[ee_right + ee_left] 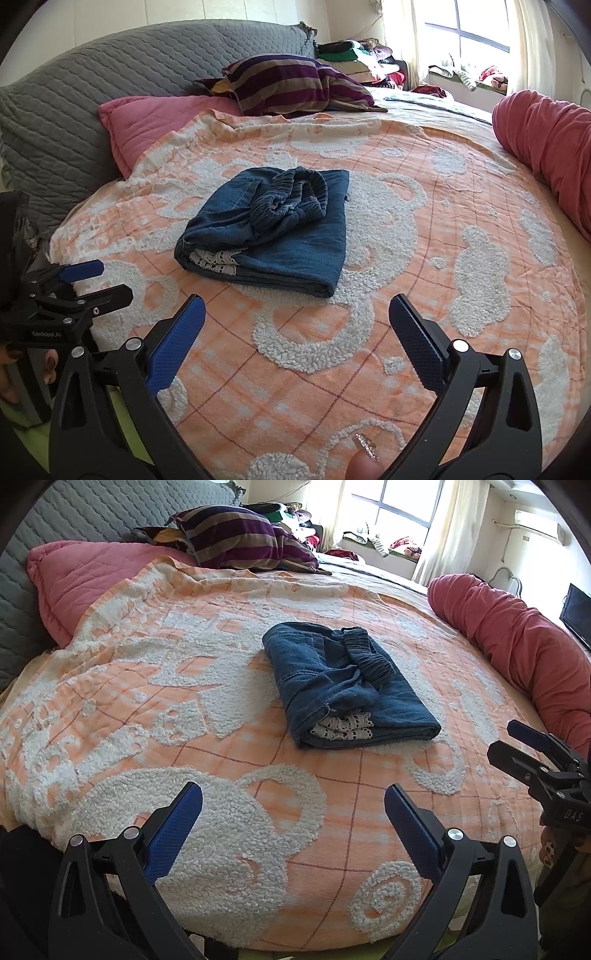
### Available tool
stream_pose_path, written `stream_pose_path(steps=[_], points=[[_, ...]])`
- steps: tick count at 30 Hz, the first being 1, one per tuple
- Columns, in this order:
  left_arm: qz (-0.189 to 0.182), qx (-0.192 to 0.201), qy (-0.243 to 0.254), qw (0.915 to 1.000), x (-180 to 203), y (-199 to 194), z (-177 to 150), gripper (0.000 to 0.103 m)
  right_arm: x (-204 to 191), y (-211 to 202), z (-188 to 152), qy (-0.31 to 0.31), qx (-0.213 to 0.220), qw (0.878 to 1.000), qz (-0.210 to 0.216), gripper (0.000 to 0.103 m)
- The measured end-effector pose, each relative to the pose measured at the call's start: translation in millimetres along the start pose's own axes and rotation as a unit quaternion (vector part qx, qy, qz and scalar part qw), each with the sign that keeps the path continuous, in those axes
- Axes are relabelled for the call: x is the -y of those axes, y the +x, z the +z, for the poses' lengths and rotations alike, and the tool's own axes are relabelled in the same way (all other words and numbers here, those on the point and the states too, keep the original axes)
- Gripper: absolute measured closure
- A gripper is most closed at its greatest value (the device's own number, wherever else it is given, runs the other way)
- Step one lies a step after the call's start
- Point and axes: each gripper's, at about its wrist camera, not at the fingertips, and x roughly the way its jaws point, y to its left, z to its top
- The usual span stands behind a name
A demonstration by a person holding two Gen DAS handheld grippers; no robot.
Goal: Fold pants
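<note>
The blue denim pants [343, 679] lie folded into a compact bundle in the middle of the orange and white blanket [184, 686], elastic waistband on top and white lace trim showing at the near edge. They also show in the right wrist view [273, 236]. My left gripper [293, 797] is open and empty, held above the blanket well short of the pants. My right gripper [297, 308] is open and empty too, also short of the pants. The right gripper shows at the right edge of the left wrist view [517, 746]; the left gripper shows at the left edge of the right wrist view [99, 280].
A pink pillow [92, 579] and a striped purple pillow [240, 539] lie at the head of the bed by the grey quilted headboard [110, 74]. A red bolster [524, 646] runs along the right side. Clothes are piled by the window [476, 33].
</note>
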Motion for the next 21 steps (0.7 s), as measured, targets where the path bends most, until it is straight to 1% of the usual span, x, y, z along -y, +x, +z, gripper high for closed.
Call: stream_pose_path(steps=[21], points=[[0.005,-0.003,0.005,1.0000,2.8,0.8,0.8,0.004,1.0,2.7,-0.4,0.001,-0.002,1.000,0.000,0.009]])
